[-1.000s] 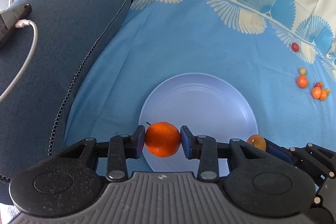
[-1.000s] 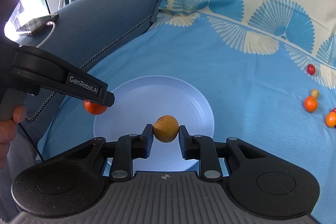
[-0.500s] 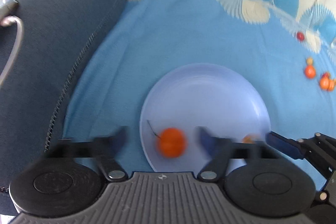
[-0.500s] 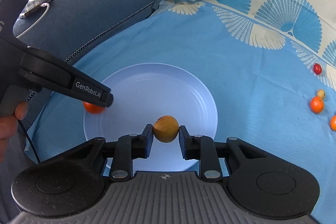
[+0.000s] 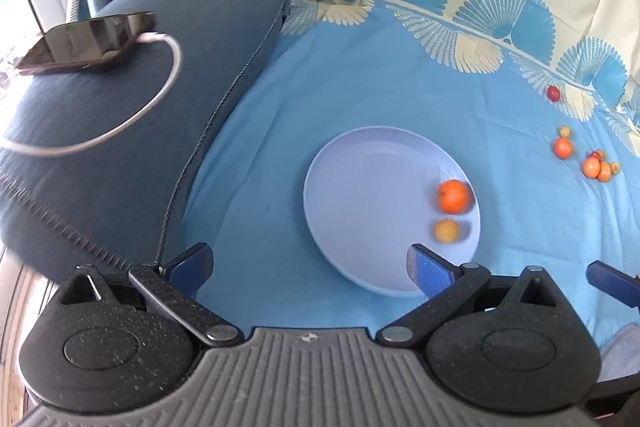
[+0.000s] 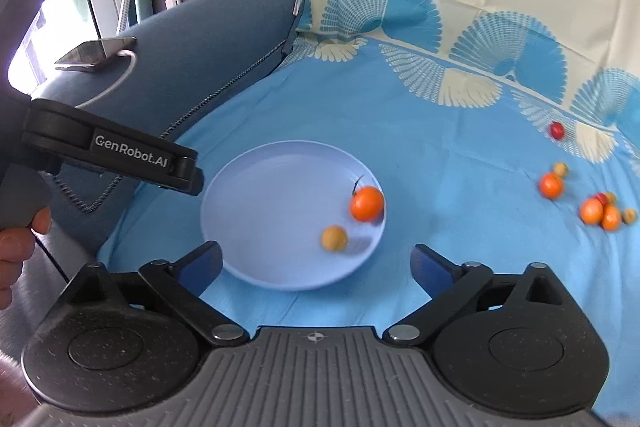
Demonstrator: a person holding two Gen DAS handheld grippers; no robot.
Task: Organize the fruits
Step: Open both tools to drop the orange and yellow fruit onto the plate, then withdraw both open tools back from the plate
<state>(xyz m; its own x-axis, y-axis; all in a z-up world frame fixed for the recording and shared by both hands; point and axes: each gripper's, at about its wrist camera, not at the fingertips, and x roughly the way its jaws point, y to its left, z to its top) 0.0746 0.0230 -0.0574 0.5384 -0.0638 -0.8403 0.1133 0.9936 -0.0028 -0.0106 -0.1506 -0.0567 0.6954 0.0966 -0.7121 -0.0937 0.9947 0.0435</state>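
- Both your grippers, left (image 5: 310,269) and right (image 6: 316,263), now hang spread wide and empty over the near side of the plate (image 5: 360,163); a second ago each was pinching a fruit.
- The orange (image 6: 367,203) you carried in the left gripper and the yellow fruit (image 6: 334,238) from the right one now lie inside the plate, toward its right rim, close together but apart.
- Both fruits look smeared in both views, so they may be rolling; whether the orange touches the plate's rim cannot be told.
- That makes two fruits delivered, by the look of it, and the job moves on to the loose ones.
- Well to the right of the plate, on the blue cloth (image 5: 400,67), wait a red fruit (image 5: 553,93), a lone orange one (image 6: 551,185) with a small yellow fruit just behind it, and a tight cluster (image 6: 602,213) of orange, red and yellow pieces.
- How many pieces sit in that cluster is hard to count: they overlap and blur near the picture's edge.
- Left of the plate, a phone (image 5: 88,41) on a white cable rests on the dark cushion (image 5: 160,107); leave it be.
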